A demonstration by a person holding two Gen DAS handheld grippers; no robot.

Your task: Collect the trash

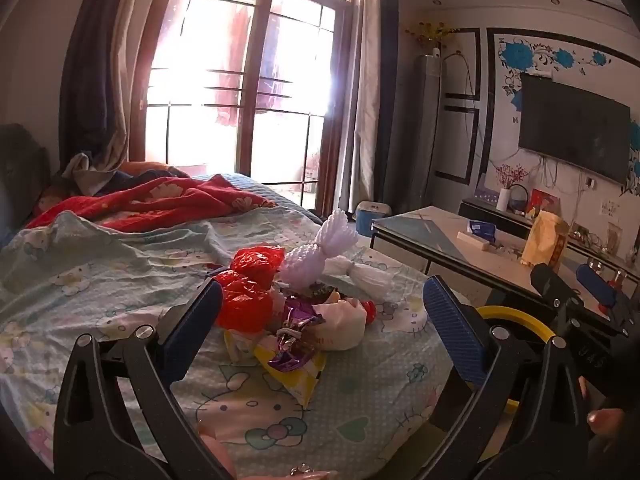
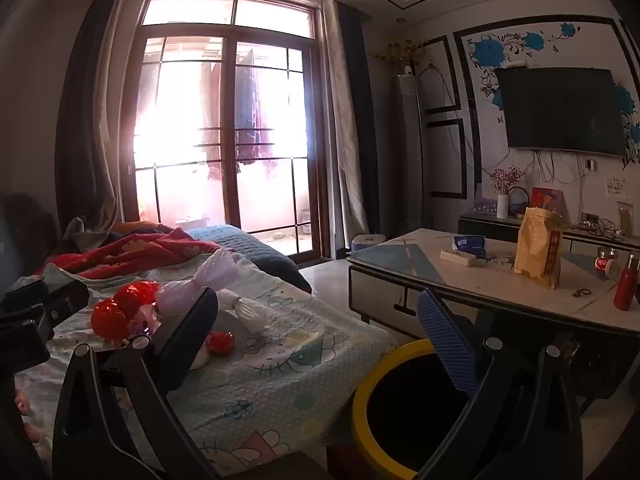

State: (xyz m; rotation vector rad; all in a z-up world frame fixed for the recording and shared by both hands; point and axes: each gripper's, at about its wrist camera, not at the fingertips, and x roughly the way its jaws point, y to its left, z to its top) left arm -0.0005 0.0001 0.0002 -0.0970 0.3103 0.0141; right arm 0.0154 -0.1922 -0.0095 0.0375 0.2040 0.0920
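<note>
Trash pile [image 1: 288, 312] on bedsheet [image 1: 120, 280]; yellow-rimmed bin [image 2: 384, 400] beside bed; left tongs [image 1: 324, 320], right tongs [image 2: 320, 328] both agape, empty

Left tool [image 1: 320, 316] and right tool [image 2: 316, 324] gape wide, empty.

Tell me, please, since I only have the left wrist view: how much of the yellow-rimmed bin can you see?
Observer: In the right wrist view the bin shows most of its yellow rim and a dark inside, standing on the floor beside the bed.
Operator: Is anything red on the table?
Observer: Yes, a red bottle stands at the near right edge of the table.
Operator: Is the right gripper holding anything?
Observer: No, the right gripper is open and empty.
</note>
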